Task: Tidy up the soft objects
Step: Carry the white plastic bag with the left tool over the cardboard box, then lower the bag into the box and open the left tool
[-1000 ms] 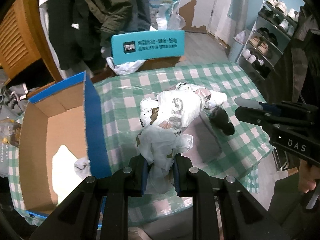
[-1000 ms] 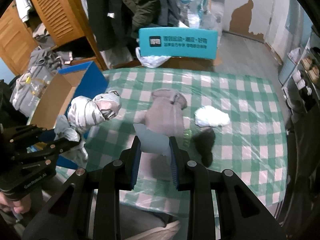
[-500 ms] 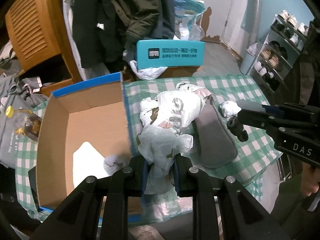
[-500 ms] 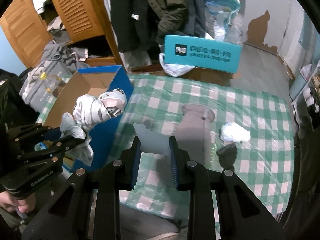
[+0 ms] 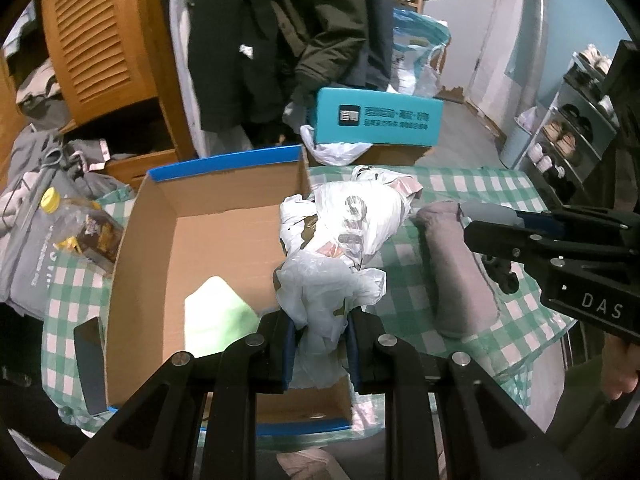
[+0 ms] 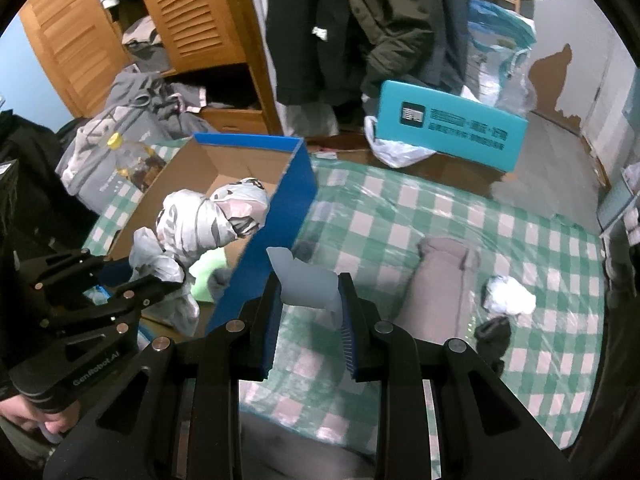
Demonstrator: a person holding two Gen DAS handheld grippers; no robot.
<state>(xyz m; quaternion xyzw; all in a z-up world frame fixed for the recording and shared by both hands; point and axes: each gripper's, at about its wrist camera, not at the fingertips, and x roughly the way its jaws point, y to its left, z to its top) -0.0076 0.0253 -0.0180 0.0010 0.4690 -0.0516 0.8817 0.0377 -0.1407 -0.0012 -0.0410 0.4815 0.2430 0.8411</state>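
Left gripper point(image 5: 320, 336) clamped on knotted plastic bag bundle point(image 5: 344, 232), now swung from over the table to above the cardboard box point(image 5: 224, 236), so drop-in looks close. Right gripper point(image 6: 308, 312) pinches a pale scrap point(image 6: 304, 280), maybe cloth, beside the box's blue wall point(image 6: 276, 232); open room inside past the green cloth point(image 5: 218, 312).

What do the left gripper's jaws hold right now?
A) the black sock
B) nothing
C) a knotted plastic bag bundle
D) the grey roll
C: the left gripper is shut on the bag bundle, held over the box; the grey roll lies on the table.
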